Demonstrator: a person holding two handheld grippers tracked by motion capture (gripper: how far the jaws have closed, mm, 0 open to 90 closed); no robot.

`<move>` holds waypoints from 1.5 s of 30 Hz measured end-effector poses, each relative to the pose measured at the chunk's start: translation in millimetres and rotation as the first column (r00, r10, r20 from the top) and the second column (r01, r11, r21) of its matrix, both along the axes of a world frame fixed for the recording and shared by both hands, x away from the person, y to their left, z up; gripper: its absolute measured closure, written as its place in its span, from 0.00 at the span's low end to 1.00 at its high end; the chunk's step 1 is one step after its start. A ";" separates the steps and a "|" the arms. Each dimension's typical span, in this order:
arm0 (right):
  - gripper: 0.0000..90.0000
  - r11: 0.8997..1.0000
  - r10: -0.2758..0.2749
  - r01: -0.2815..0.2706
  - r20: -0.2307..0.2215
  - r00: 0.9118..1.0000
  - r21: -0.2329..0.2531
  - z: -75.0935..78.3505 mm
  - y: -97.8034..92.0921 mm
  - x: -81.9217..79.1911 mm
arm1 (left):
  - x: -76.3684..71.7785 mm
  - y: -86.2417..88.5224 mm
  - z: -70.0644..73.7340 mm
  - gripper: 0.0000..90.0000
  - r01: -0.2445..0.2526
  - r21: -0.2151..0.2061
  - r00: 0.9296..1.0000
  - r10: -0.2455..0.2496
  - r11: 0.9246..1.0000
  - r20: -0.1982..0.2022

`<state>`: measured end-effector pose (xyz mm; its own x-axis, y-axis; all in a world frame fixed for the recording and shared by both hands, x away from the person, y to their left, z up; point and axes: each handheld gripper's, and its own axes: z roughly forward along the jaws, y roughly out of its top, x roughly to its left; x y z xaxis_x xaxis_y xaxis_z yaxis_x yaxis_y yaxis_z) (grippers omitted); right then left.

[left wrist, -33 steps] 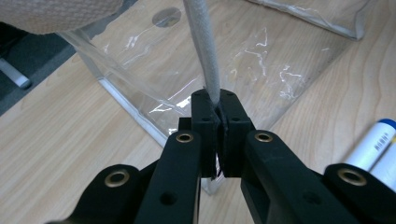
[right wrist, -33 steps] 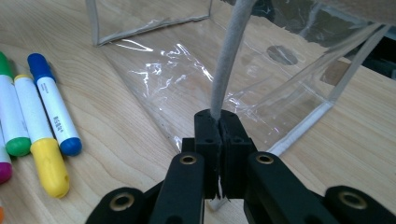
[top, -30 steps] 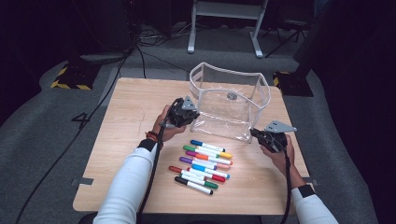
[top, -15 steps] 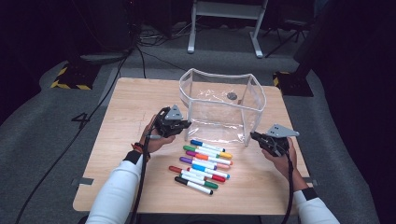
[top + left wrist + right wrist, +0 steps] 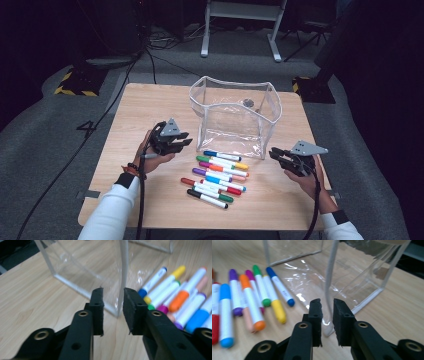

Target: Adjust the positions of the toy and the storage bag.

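High view shows the left tool [image 5: 181,144] and right tool [image 5: 278,155] flanking a clear pouch [image 5: 235,117] on the counter [image 5: 150,105]. Both are slightly spread, holding nothing. Markers [image 5: 216,172] lie between them.

Wooden worktop [image 5: 145,110] on grey carpet floor [image 5: 60,150]. Black cable [image 5: 95,130] trails across floor at 9 o'clock. Yellow-black hazard tape [image 5: 75,91] at 10 o'clock. White metal stand legs [image 5: 240,30] at 12 o'clock.

Bright tabletop, dark surroundings; glare on clear plastic, soft close-up blur.
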<state>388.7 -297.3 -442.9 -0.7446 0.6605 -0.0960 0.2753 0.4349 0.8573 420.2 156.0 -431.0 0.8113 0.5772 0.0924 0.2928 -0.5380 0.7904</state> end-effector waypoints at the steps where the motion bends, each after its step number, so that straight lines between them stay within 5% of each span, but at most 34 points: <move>1: 0.79 0.999 0.045 -0.045 -0.008 0.999 -0.005 -1.4 -0.6 -5.0 | -11.8 7.2 -4.8 0.70 -0.009 0.016 1.000 0.009 1.000 -0.010; 6: 0.77 0.996 0.093 -0.093 -0.036 0.995 -0.011 -4.5 3.7 -11.8 | -32.3 16.4 -15.5 0.47 -0.044 0.038 0.999 0.046 0.998 -0.028; 7: 0.77 0.990 0.136 -0.138 -0.052 0.989 -0.026 -6.1 8.6 -14.5 | -44.4 17.4 -22.8 0.33 -0.081 0.072 0.995 0.084 0.994 -0.047; 11: 0.76 0.979 0.196 -0.200 -0.073 0.978 -0.040 -8.3 19.6 -18.7 | -61.2 20.6 -30.1 0.23 -0.053 0.063 0.995 0.057 0.997 -0.076; 12: 0.75 0.971 0.227 -0.232 -0.076 0.971 -0.053 -9.2 28.4 -19.4 | -68.8 20.4 -34.0 0.19 -0.030 0.088 0.995 0.038 0.996 -0.087; 15: 0.74 0.965 0.250 -0.255 -0.082 0.965 -0.056 -9.3 36.5 -19.5 | -85.6 19.3 -44.5 0.19 0.007 0.127 0.990 0.011 0.992 -0.139; 17: 0.72 0.953 0.288 -0.294 -0.082 0.954 -0.076 -8.3 51.5 -18.1 | -94.9 18.5 -51.6 0.18 0.012 0.135 0.989 0.009 0.991 -0.150; 25: 0.68 0.923 0.356 -0.368 -0.107 0.928 -0.116 -11.7 87.9 -8.5 | -109.9 20.1 -67.7 0.18 0.006 0.117 0.979 0.018 0.993 -0.204; 28: 0.66 0.917 0.369 -0.382 -0.118 0.922 -0.116 -12.1 96.3 -6.3 | -111.6 21.8 -70.1 0.17 0.003 0.094 0.980 0.016 0.996 -0.199; 29: 0.65 0.906 0.391 -0.405 -0.124 0.912 -0.123 -13.4 106.7 -3.3 | -113.7 23.7 -73.5 0.16 -0.006 0.065 0.984 0.017 0.998 -0.177; 34: 0.64 0.892 0.419 -0.436 -0.144 0.897 -0.121 -16.5 124.0 3.5 | -115.3 23.5 -73.5 0.16 -0.018 0.065 0.984 0.029 0.998 -0.176; 35: 0.65 0.882 0.433 -0.454 -0.160 0.887 -0.126 -17.9 133.1 6.4 | -115.7 23.1 -73.6 0.16 -0.022 0.066 0.984 0.033 0.998 -0.175; 37: 0.66 0.878 0.438 -0.460 -0.165 0.884 -0.133 -18.6 136.5 7.4 | -115.9 22.6 -73.5 0.16 -0.026 0.067 0.984 0.037 0.997 -0.174; 38: 0.68 0.866 0.451 -0.478 -0.183 0.874 -0.148 -21.1 145.0 9.8 | -116.6 21.4 -73.6 0.16 -0.039 0.064 0.983 0.050 0.997 -0.175; 45: 0.67 0.864 0.428 -0.464 -0.201 0.881 -0.195 -27.8 156.3 17.3 | -121.7 12.4 -73.5 0.16 -0.028 0.067 0.984 0.040 0.997 -0.174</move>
<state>406.0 -141.0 -470.7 -0.9714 0.2264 -0.0714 0.1178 0.7210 0.6828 298.5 168.4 -504.5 0.7983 0.6022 -0.0113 0.4424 -0.5734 0.6896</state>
